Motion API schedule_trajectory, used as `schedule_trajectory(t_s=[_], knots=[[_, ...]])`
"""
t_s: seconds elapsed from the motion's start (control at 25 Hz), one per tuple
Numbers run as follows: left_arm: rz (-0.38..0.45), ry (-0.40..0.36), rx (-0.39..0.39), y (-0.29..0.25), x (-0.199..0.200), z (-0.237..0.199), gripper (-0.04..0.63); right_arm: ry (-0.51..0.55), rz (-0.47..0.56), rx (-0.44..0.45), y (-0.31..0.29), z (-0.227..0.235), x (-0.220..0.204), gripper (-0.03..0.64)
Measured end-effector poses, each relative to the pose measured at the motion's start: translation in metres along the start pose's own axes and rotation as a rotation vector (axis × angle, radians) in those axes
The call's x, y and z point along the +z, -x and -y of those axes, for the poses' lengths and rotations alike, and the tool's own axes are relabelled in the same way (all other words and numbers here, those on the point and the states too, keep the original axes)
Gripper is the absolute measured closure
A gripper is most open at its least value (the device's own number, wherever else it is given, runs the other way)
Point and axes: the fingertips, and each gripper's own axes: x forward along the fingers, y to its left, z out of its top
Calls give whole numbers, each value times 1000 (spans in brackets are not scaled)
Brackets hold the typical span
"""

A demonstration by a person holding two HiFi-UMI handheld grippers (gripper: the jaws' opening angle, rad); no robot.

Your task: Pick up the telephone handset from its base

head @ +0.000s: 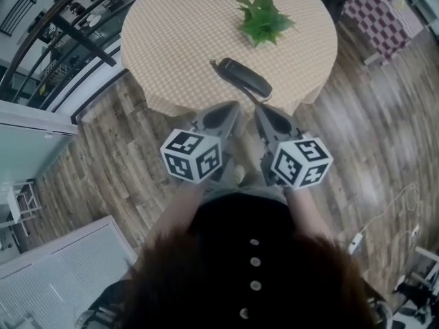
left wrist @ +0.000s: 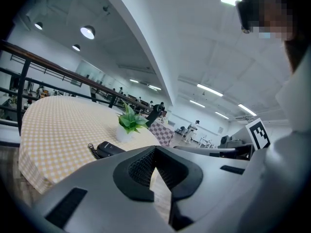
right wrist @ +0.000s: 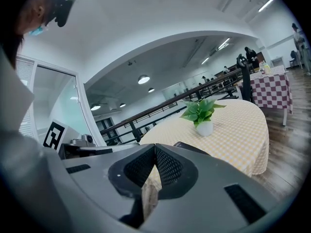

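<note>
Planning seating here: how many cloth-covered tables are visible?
2: a round yellow-checked table at the head view's top centre, a red-checked table at its upper right. Others may be hidden.

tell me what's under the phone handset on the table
Checked tablecloth shows all round the handset; what lies directly beneath cannot be seen, because the handset itself covers it.

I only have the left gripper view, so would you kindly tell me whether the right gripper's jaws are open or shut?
Observer: The right gripper has its jaws shut, with nothing between them.
Operator: Thank you. Where do the two grippers sit relative to the table?
Observer: In the head view, the left gripper and the right one are side by side at the near edge of the table, both aimed at the telephone; neither holds it.
</note>
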Motion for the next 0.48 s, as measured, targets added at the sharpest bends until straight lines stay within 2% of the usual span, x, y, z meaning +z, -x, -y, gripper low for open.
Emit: schedule_trajectory(t_s=[0.24, 0.48], knots=[[-16, 21, -7, -8, -1, -14, 589, -13, -21, -1, -17, 5, -3, 606], [-46, 9, -21, -21, 7, -30, 589, -35, -2, -29, -39, 21, 12, 606]])
